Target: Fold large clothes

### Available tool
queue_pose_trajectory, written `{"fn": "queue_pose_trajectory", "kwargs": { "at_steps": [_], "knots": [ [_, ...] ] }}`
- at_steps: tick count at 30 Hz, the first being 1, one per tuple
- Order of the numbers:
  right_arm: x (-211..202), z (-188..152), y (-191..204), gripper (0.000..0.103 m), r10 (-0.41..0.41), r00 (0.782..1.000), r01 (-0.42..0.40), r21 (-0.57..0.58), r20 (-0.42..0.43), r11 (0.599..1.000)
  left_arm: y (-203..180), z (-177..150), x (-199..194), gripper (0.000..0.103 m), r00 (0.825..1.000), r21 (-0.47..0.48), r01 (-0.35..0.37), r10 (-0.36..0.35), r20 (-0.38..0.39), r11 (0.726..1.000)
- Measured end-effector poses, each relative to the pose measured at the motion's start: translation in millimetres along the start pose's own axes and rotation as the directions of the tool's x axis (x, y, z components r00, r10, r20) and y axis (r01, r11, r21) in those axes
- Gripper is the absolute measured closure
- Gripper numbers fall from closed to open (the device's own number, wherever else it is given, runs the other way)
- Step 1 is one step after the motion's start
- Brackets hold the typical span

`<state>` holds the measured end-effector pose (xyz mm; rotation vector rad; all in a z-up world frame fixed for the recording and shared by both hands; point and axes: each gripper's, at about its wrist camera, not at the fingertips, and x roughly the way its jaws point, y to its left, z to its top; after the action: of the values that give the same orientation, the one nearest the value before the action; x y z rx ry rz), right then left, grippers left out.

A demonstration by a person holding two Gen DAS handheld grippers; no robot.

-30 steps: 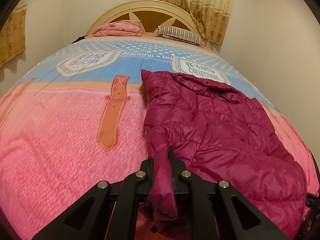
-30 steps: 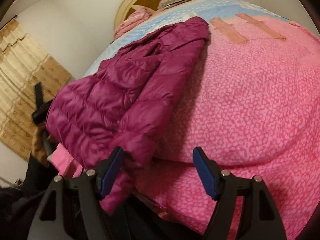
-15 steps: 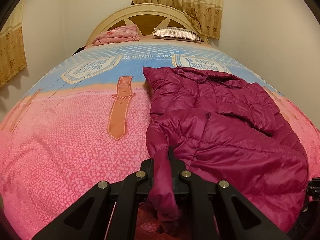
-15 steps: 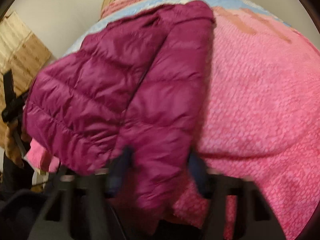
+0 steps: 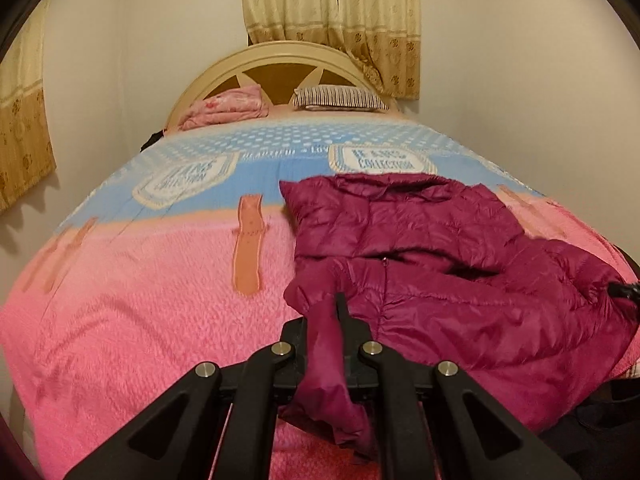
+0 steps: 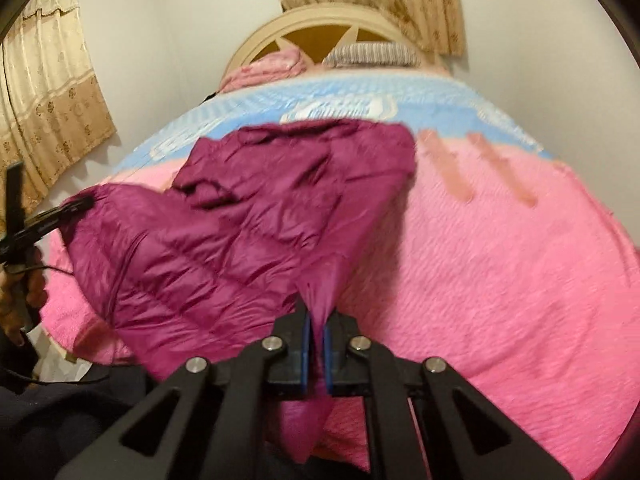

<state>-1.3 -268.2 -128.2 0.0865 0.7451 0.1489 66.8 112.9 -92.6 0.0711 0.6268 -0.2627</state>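
Magenta puffer jacket (image 5: pixel 440 248) sprawled on the near half of the bed (image 5: pixel 120 320), rumpled, its hood end toward the headboard, its near hem lifted off the cover at two corners. Left claw (image 5: pixel 334 320) clamped tight on one bunched corner of the hem, fabric spilling down between the black arms. Right claw (image 6: pixel 316 320) just snapped together on the other corner, blue pads (image 6: pixel 306 332) pinching a thin gather of the fabric, a loose tail dangling below. From the right wrist view, left claw (image 6: pixel 80 204) visible at the far left edge, biting the jacket (image 6: pixel 240 220) with a hand (image 6: pixel 24 292) behind it. Between the two grips, quilted fabric sagging and creased, a dark fold open near the middle. Under it all, pink textured bedspread (image 6: pixel 500 280) turning blue toward the head end, printed with orange belt shapes (image 5: pixel 248 252) and label patches. Further back, folded pink blanket (image 5: pixel 228 108) and striped pillow (image 5: pixel 340 98) against the arched cream headboard (image 5: pixel 288 56). Beige patterned curtains (image 5: pixel 332 20) behind. No containers in sight.
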Motion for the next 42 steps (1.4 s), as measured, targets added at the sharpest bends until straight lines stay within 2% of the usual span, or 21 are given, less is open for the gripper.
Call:
{"fn": "queue_pose_trajectory", "kwargs": {
  "at_steps": [3,5,7,11,17,21,24,26,28,31,32,33,34,35,36,38,41,42],
  "knots": [
    [26,33,-1,0.097,-0.040,0.998,0.042,-0.028,0.045,0.999,1,29,29,0.098,0.999,-0.004,-0.041,0.042,0.033,0.999],
    [41,62,-4,0.097,-0.060,0.994,0.063,-0.033,0.092,0.997,5,56,53,0.098,0.999,-0.049,-0.022,0.024,0.047,0.999],
    [51,92,-4,0.097,-0.081,0.987,0.086,-0.032,0.135,0.996,8,80,73,0.098,0.997,-0.071,-0.042,0.046,0.058,0.997],
    [75,146,-9,0.097,-0.110,0.979,0.118,-0.037,0.172,0.992,7,118,124,0.098,0.995,-0.042,-0.083,0.085,0.048,0.996],
    [145,198,-19,0.097,-0.136,0.983,0.143,-0.048,0.123,0.989,10,135,212,0.097,0.989,-0.035,-0.139,0.138,-0.046,0.990],
    [187,209,-35,0.097,-0.105,0.992,0.105,-0.005,0.064,0.994,15,133,252,0.095,0.984,-0.094,-0.146,0.135,-0.115,0.985],
    [206,211,-50,0.095,-0.093,0.994,0.091,0.039,0.049,0.995,19,137,265,0.093,0.985,-0.142,-0.139,0.121,-0.127,0.980],
    [218,215,-61,0.092,-0.082,0.996,0.078,0.081,0.045,0.994,18,142,266,0.089,0.985,-0.160,-0.150,0.133,-0.111,0.976],
    [227,218,-73,0.085,-0.093,0.994,0.086,0.118,0.049,0.989,17,148,267,0.075,0.984,-0.172,-0.162,0.146,-0.102,0.972],
    [241,221,-78,0.079,-0.115,0.993,0.109,0.130,0.038,0.985,16,157,266,0.066,0.985,-0.198,-0.166,0.152,-0.081,0.966],
    [244,221,-79,0.068,-0.127,0.991,0.120,0.130,0.040,0.984,15,159,265,0.064,0.986,-0.199,-0.162,0.152,-0.067,0.967],
    [245,222,-79,0.056,-0.137,0.990,0.130,0.130,0.045,0.983,15,162,263,0.055,0.987,-0.199,-0.161,0.154,-0.050,0.967],
    [246,223,-80,0.052,-0.143,0.988,0.135,0.136,0.056,0.982,15,164,258,0.041,0.983,-0.203,-0.183,0.181,-0.027,0.962],
    [244,224,-83,0.048,-0.148,0.986,0.136,0.150,0.072,0.979,15,168,253,0.032,0.975,-0.207,-0.217,0.221,-0.004,0.954],
    [243,225,-85,0.047,-0.155,0.985,0.140,0.161,0.081,0.977,16,172,246,0.020,0.963,-0.211,-0.255,0.267,0.030,0.944],
    [236,230,-90,0.045,-0.176,0.978,0.154,0.187,0.108,0.970,16,180,233,0.016,0.943,-0.223,-0.297,0.322,0.084,0.929],
    [222,237,-93,0.038,-0.244,0.957,0.209,0.211,0.156,0.955,15,185,225,0.016,0.938,-0.238,-0.302,0.332,0.097,0.923],
    [217,239,-93,0.032,-0.259,0.950,0.219,0.219,0.174,0.951,13,184,225,0.016,0.934,-0.238,-0.317,0.346,0.092,0.918]
  ]
}}
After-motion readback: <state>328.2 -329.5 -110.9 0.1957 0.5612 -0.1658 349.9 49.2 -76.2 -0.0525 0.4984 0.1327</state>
